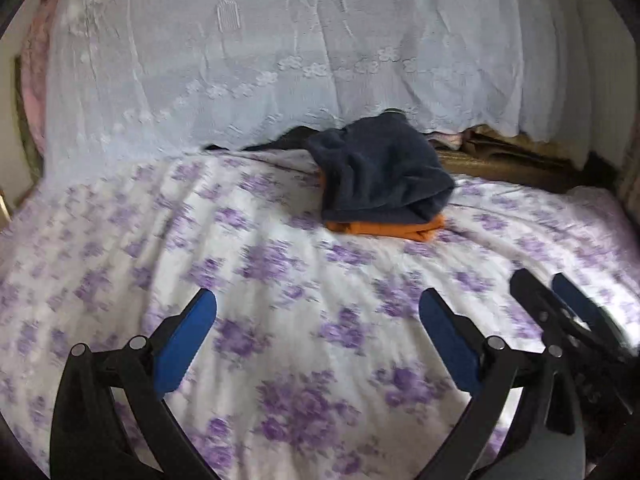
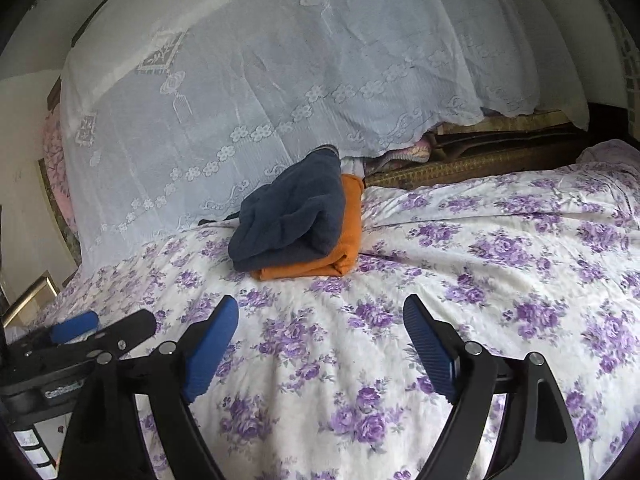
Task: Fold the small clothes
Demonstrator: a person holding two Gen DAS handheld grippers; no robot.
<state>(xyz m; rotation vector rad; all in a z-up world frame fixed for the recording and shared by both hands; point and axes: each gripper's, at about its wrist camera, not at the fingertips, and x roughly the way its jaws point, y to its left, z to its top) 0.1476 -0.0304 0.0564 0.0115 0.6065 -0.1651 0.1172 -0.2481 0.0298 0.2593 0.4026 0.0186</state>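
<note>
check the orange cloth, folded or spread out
Folded: the orange cloth lies as a compact stack with doubled edges under the dark blue cloth on the bed.

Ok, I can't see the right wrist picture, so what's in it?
A dark blue cloth lies folded on top of a folded orange cloth on a bed sheet with purple flowers. The right gripper is open and empty in front of the pile, with the left gripper at the left edge. White lace hangs behind.

Navy garment (image 1: 380,168) atop orange garment (image 1: 400,230)
</note>
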